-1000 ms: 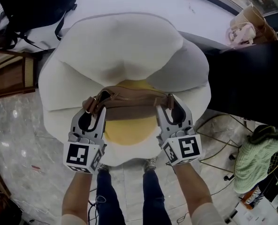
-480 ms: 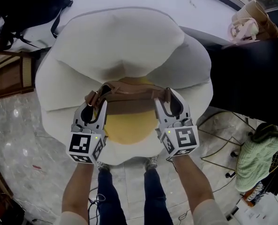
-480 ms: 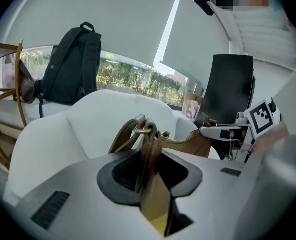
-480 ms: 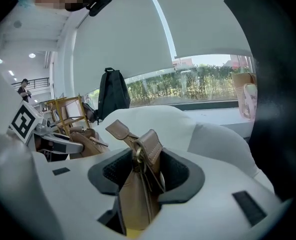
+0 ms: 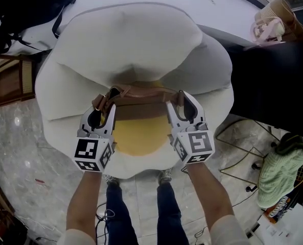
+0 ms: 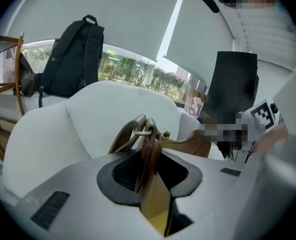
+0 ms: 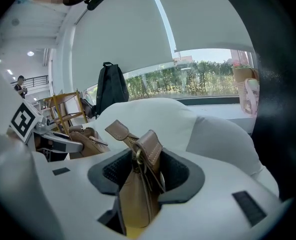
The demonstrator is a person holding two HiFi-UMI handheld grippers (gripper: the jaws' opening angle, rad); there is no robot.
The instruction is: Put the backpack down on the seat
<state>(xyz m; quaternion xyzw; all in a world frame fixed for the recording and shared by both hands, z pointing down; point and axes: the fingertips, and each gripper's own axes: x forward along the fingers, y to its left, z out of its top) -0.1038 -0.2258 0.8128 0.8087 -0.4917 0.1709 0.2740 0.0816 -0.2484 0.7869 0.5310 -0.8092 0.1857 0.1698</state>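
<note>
1. The left gripper (image 5: 101, 117) was clamped on the strap end at the left side of the tan backpack (image 5: 141, 97). The right gripper (image 5: 184, 112) was clamped on the strap tab at its right side. That made 2 grips at opposite ends, probably so the soft bag hung level and spread instead of folding.
2. The backpack hung across the rear edge of the yellow seat (image 5: 141, 139), close to the white backrest (image 5: 131, 40). Whether its bottom touched the cushion could not be told.
3. Room looked fair: the seat's front half lay bare, the white arms (image 5: 54, 101) rose at both side edges, and the backrest closed the rear — so I judged the free way was straight down.
</note>
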